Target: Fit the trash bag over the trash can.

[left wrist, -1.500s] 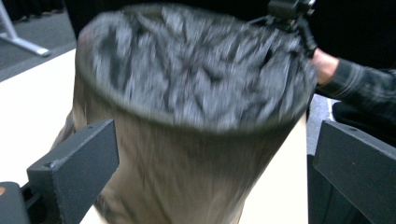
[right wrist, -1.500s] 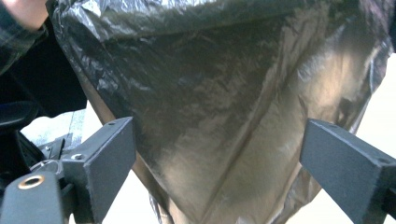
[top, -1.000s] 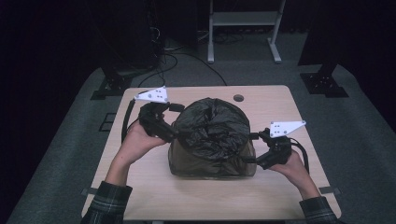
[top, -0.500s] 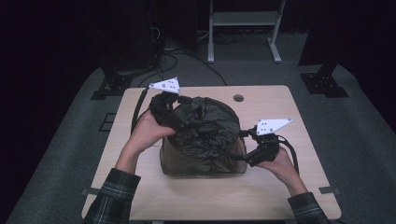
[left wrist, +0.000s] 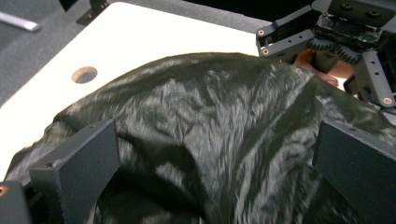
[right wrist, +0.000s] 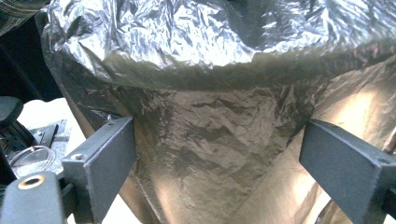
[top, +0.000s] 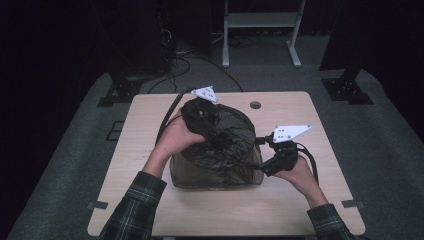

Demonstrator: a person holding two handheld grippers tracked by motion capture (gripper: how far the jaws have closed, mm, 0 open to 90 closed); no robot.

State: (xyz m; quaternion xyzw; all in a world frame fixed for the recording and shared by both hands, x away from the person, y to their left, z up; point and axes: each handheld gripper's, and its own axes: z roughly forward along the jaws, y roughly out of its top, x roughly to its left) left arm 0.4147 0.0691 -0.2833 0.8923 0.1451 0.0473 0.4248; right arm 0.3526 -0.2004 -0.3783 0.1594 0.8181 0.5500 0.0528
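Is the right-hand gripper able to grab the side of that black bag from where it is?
Probably yes. The right gripper sits right beside the black bag, jaws open, with the bag's side wall between them in the right gripper view and nothing in between.

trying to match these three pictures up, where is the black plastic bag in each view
High view: the black plastic bag sits mid-table, bunched over a translucent bin, between the two hands.
Left gripper view: it spreads across the centre and bottom, between that gripper's own jaws.
Right gripper view: it runs along the top, draped over the bin's rim.
Shared landmark: the round hole in the table, at upper left in the left gripper view.
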